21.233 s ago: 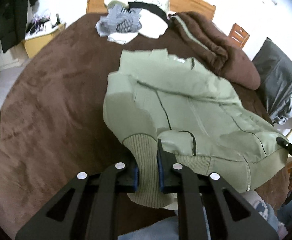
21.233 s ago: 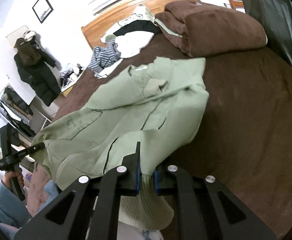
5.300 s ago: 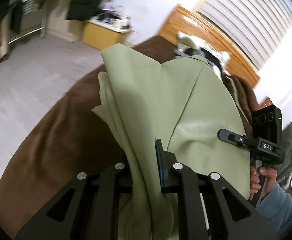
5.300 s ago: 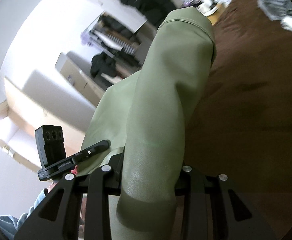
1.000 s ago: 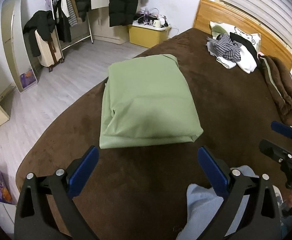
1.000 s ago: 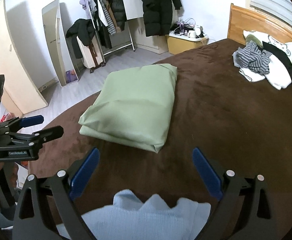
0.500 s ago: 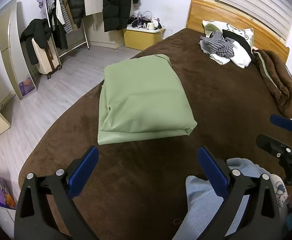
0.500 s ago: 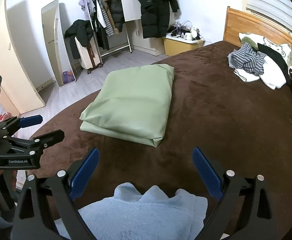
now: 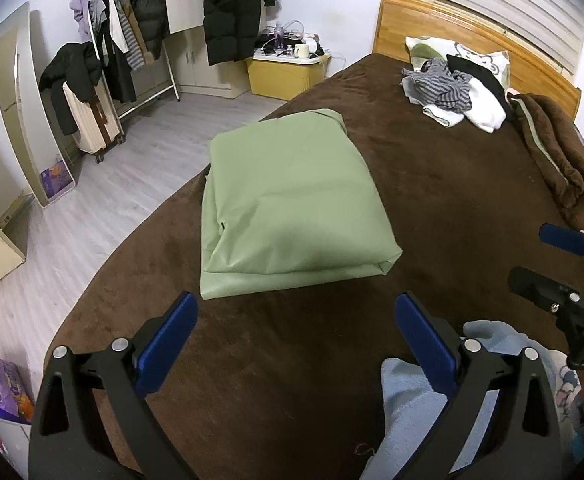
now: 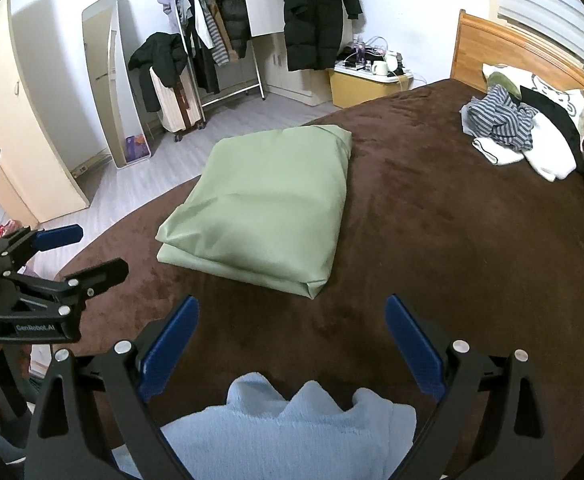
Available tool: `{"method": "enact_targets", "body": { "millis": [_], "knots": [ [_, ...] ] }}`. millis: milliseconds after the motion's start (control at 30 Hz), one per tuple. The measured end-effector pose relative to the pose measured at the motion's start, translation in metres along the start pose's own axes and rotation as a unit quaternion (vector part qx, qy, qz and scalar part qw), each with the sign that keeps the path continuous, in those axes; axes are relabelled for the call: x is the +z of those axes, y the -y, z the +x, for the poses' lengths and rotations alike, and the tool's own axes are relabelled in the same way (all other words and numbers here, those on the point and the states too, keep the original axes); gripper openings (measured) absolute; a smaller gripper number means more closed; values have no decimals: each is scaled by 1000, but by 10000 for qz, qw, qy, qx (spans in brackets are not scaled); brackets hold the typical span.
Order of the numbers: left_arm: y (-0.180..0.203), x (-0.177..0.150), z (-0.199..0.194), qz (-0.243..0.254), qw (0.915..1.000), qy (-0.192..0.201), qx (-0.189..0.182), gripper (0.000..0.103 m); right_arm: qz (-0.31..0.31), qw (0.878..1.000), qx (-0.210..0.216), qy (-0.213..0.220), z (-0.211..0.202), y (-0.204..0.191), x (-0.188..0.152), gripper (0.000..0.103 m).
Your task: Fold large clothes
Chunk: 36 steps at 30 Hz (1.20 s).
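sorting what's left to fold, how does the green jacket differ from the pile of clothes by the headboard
The green jacket is folded into one flat, squared bundle; the pile of clothes is a crumpled heap. The jacket is a single plain green piece; the pile mixes striped grey, white and black pieces. The jacket lies near the bed's floor-side edge, the pile up by the wooden headboard. Both rest on the brown bedspread, untouched by either gripper.

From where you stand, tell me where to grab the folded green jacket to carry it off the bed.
Take the folded sage-green jacket at its thick near edge, where the stacked layers end, one open tool at each near corner, coming in low across the brown bedspread. That probably clamps all layers so the fold holds.
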<state>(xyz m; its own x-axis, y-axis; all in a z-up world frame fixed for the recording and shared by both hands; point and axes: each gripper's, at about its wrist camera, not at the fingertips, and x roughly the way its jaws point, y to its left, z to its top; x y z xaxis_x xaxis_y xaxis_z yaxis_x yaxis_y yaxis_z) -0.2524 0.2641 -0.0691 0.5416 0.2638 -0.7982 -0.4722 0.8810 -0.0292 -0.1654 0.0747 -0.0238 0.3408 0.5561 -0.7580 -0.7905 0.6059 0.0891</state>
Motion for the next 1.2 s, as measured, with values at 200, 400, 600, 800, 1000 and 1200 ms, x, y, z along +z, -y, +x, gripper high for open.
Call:
{"method": "enact_targets", "body": {
  "millis": [200,400,600,800,1000,1200],
  "knots": [
    [0,3,3,10,10000,9,72,96,-3,10000,71,1,4,-4,5,93],
    [0,4,1,-12,9999,90,111,96,-94,9999,63,-40,6,-9,7,93],
    [-1,3,0,-48,9998,127,115,96,-119,9999,74,-34,7,-11,10,93],
    [1,3,-2,-83,9996,200,172,96,-97,9999,74,-45,7,-12,9,93],
    [3,3,2,-60,9995,200,243,96,-151,9999,21,-69,11,-12,7,93],
    [5,2,5,-73,9998,146,97,96,-110,9999,23,-109,15,-11,6,93]
  ]
}}
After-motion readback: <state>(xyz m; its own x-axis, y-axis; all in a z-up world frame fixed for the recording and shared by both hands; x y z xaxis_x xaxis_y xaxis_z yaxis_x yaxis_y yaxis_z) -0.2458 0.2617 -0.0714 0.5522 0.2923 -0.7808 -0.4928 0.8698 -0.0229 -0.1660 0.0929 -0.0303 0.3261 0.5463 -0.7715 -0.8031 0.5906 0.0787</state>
